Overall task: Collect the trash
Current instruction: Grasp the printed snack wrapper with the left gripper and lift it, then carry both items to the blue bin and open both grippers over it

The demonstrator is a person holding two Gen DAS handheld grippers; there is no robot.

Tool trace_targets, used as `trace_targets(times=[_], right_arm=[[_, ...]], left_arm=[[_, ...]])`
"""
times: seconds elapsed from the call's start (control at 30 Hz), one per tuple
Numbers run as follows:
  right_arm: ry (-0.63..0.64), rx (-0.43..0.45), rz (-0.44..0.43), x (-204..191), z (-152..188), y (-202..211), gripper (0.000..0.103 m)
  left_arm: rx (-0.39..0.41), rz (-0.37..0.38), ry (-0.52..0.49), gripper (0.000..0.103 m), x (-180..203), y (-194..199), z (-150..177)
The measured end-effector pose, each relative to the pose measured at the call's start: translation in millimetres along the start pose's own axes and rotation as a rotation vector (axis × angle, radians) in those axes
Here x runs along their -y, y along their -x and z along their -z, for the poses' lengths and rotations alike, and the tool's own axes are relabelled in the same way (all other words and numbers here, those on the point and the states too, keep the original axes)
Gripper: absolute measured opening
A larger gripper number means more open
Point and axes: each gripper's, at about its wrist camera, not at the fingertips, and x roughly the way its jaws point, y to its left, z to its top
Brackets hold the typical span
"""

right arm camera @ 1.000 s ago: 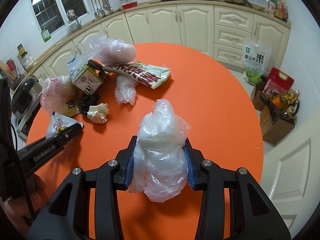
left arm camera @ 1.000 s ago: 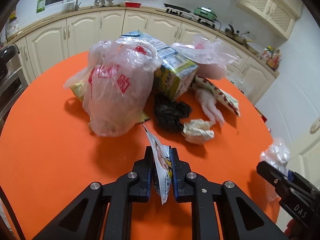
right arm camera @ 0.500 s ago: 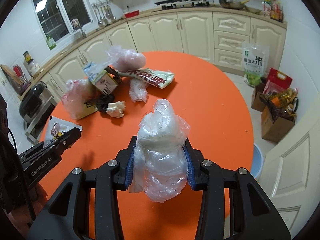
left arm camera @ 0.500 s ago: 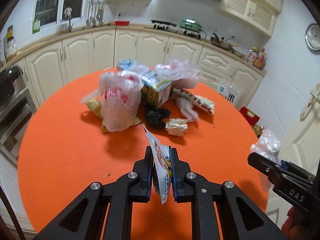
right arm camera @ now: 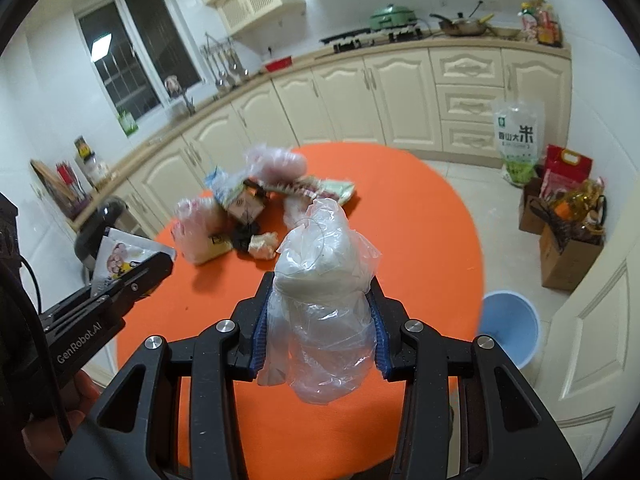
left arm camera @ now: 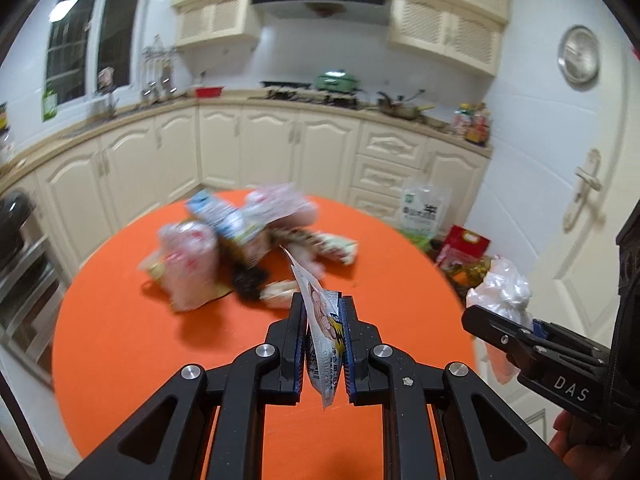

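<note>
My left gripper [left arm camera: 322, 312] is shut on a flat white snack wrapper [left arm camera: 320, 332] with a cartoon print, held on edge above the round orange table [left arm camera: 128, 344]. My right gripper [right arm camera: 319, 300] is shut on a crumpled clear plastic bag [right arm camera: 320, 308] that bulges above and below the pads. Both are raised well over the table's near side. The right gripper and its bag [left arm camera: 502, 288] show at the right of the left wrist view; the left gripper and wrapper [right arm camera: 120, 256] show at the left of the right wrist view. A blurred heap of trash [left arm camera: 240, 248] lies on the table's far half.
A light blue bin [right arm camera: 508, 324] stands on the floor right of the table. A rice bag [right arm camera: 518, 140], a red bag and cardboard boxes [right arm camera: 568, 248] sit by the cabinets. A white door [left arm camera: 560, 208] is at the right. Cream kitchen cabinets ring the room.
Both grippers have risen and drawn back from the trash heap, which now looks smaller and farther. The blue bin has come into the right wrist view. Both grips are unchanged.
</note>
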Motion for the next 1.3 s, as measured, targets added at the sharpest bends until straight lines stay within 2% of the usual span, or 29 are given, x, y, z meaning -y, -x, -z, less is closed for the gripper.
trace_targets(times=[0.1, 0.3, 0.47, 0.57, 0.77, 1.07, 1.23, 1.3], right_arm=[[-0.040, 0.044, 0.020, 25.1, -5.3, 18.8, 0.039], [-0.158, 0.096, 0.149, 111.0, -10.5, 50.2, 0.039], [-0.270, 0.084, 0.274, 196.1, -7.3, 61.6, 0.039], [-0.318, 0.055, 0.320, 238.1, -1.9, 55.8, 0.039], [-0.402, -0.041, 0.335, 302.4, 17.1, 13.6, 0.039], [-0.520, -0.207, 0.276, 388.4, 56.2, -91.7, 0.039], [-0.587, -0.280, 0.251, 426.8, 77.6, -144.0, 0.039], [-0.605, -0.298, 0.243, 435.2, 83.4, -157.6, 0.039]], left_arm=[[0.001, 0.047, -0.056, 0.012, 32.7, -4.8, -6.4], [-0.035, 0.180, -0.166, 0.012, 114.9, -43.4, -13.4], [-0.111, 0.286, -0.228, 0.012, 177.5, -104.6, -11.8], [-0.174, 0.323, -0.258, 0.012, 215.0, -149.6, -5.4], [-0.330, 0.316, -0.275, 0.012, 259.8, -262.5, 14.9], [-0.528, 0.232, -0.239, 0.012, 304.4, -445.8, 23.9], [-0.591, 0.177, -0.196, 0.013, 322.9, -522.3, 25.8], [-0.591, 0.172, -0.189, 0.013, 330.4, -530.9, 31.3]])
